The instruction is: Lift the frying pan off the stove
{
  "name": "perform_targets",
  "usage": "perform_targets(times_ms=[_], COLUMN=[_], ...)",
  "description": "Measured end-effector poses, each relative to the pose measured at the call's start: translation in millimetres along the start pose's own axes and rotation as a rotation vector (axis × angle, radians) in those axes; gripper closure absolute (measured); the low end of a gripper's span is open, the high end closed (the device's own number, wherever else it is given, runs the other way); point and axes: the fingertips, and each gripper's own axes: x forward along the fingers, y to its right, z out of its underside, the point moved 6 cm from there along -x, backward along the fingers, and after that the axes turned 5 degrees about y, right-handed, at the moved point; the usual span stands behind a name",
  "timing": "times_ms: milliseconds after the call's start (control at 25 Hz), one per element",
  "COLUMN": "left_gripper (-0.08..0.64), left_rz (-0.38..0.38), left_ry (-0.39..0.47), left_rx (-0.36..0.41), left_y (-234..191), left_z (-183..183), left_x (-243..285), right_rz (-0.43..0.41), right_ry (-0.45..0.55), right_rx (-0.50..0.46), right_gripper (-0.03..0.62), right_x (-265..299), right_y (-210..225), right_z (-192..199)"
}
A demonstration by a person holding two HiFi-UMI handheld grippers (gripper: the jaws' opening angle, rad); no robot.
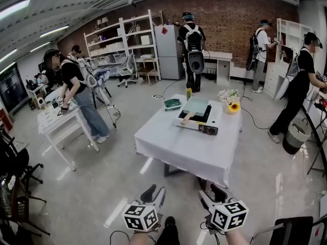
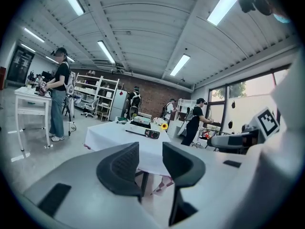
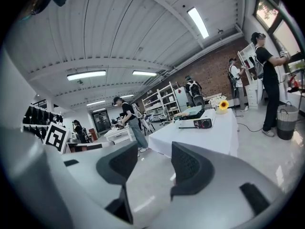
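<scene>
The frying pan (image 1: 196, 106) is pale green and square, with a wooden handle pointing to the near left. It rests on a portable stove (image 1: 200, 123) on a table with a white cloth (image 1: 176, 149) in the middle of the room. My left gripper (image 1: 155, 193) and right gripper (image 1: 212, 193) are low in the head view, well short of the table's near edge. Both stand open with nothing between their fingers. The left gripper view shows its gripper (image 2: 150, 152) facing the stove (image 2: 143, 130). The right gripper view shows its gripper (image 3: 155, 157), the stove (image 3: 195, 123) and the pan (image 3: 193, 112).
A vase with a sunflower (image 1: 232, 106), a green object (image 1: 172, 104) and a small yellow bottle (image 1: 189, 93) share the table. Several people stand about the room. A white side table (image 1: 56, 120) is at the left, a bin (image 1: 295, 137) at the right, and cables lie on the floor.
</scene>
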Motion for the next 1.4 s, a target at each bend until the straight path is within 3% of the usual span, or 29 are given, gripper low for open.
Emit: perform_targets(times_ms=[480, 960, 1400], left_gripper=[0.431, 0.428, 0.428], left_rz=[0.013, 0.087, 0.178], left_ry=[-0.015, -0.039, -0.071], left_rx=[0.001, 0.014, 0.024], left_y=[-70, -158, -198], left_z=[-10, -49, -67], left_x=[96, 221, 283], right_rz=[0.046, 0.122, 0.186], right_ry=[0.024, 0.058, 0.082], right_rx=[0.017, 0.035, 0.096], right_gripper=[0.376, 0.367, 0.367], right_x=[105, 231, 287], right_y=[43, 84, 95], right_z=[-12, -53, -68])
